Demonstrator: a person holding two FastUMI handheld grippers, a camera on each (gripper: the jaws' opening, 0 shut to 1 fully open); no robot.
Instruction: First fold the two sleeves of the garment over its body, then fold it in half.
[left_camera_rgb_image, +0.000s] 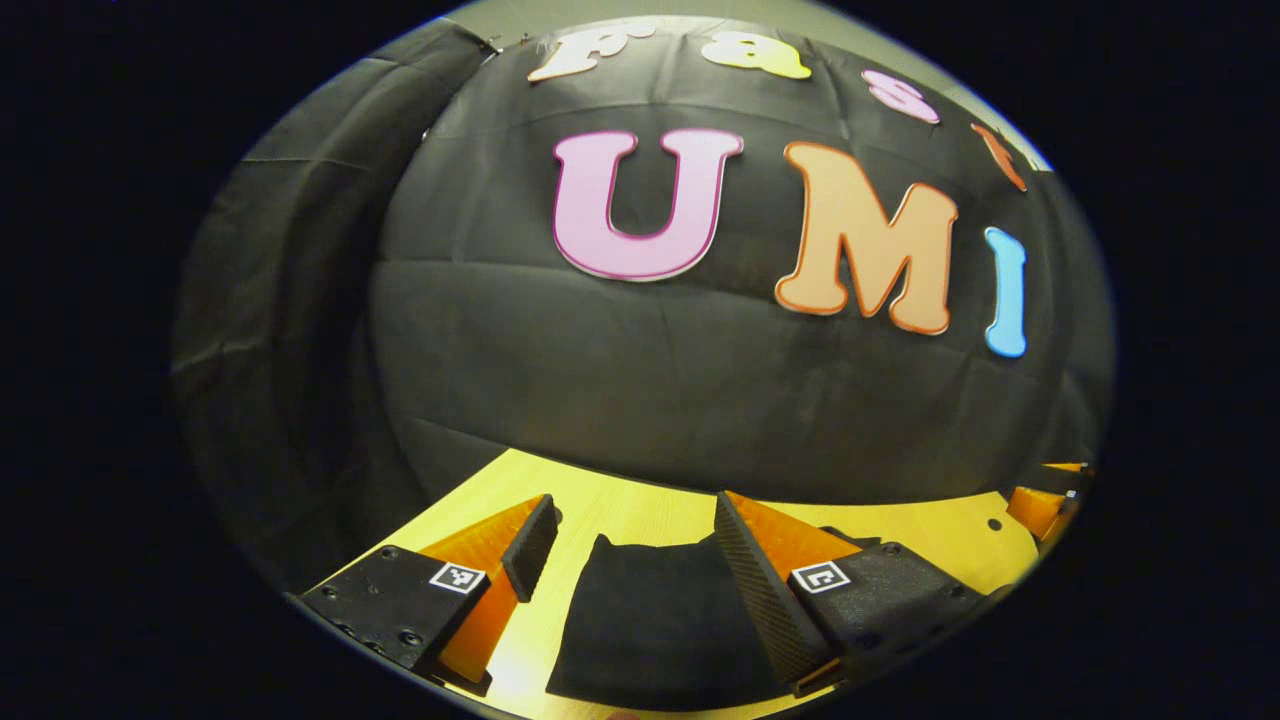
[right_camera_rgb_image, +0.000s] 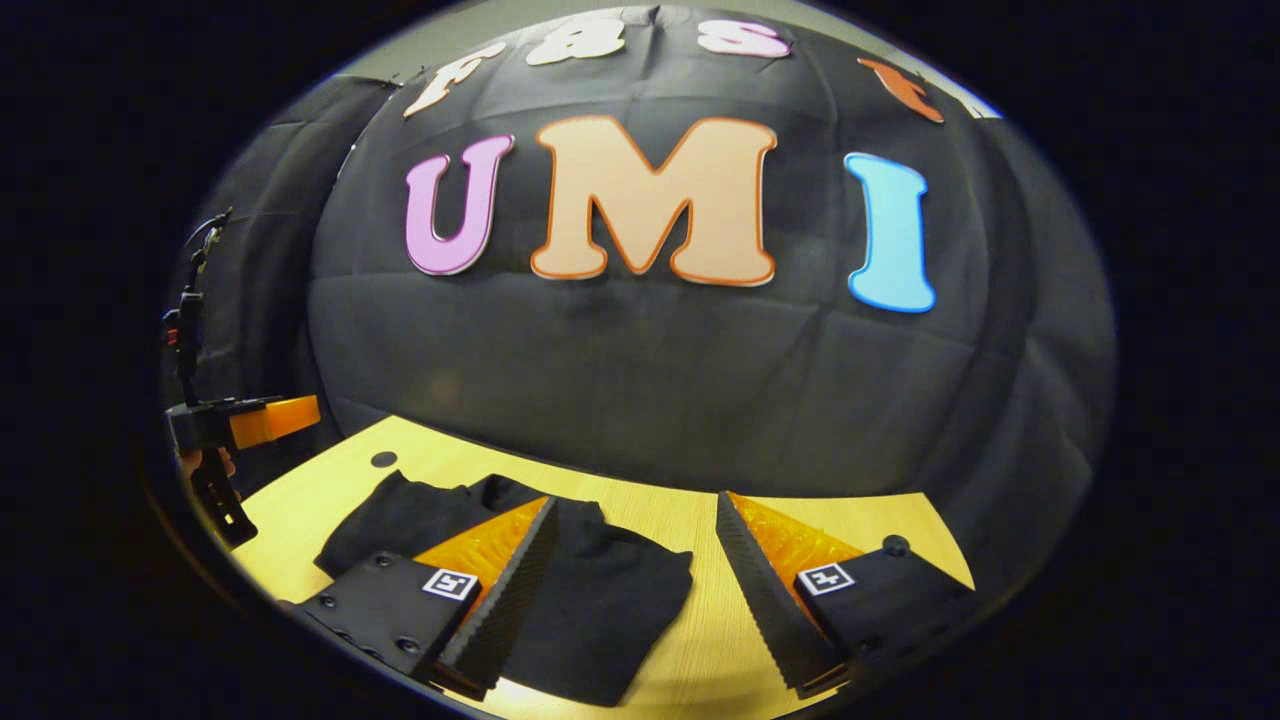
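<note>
Above the table, both grippers hung spread and empty, leaving the garment lying folded, seemingly finished.

The table under me was pale yellow wood, its far edge running right up against the black cloth wall, with a small dark round hole near its far left corner in the right gripper view. Directly on it lay the black garment, bundled flat with soft folds and an uneven outline, bare wood showing all around it. In the left gripper view the same garment lay on the table, with another small dark hole toward the right.
</note>
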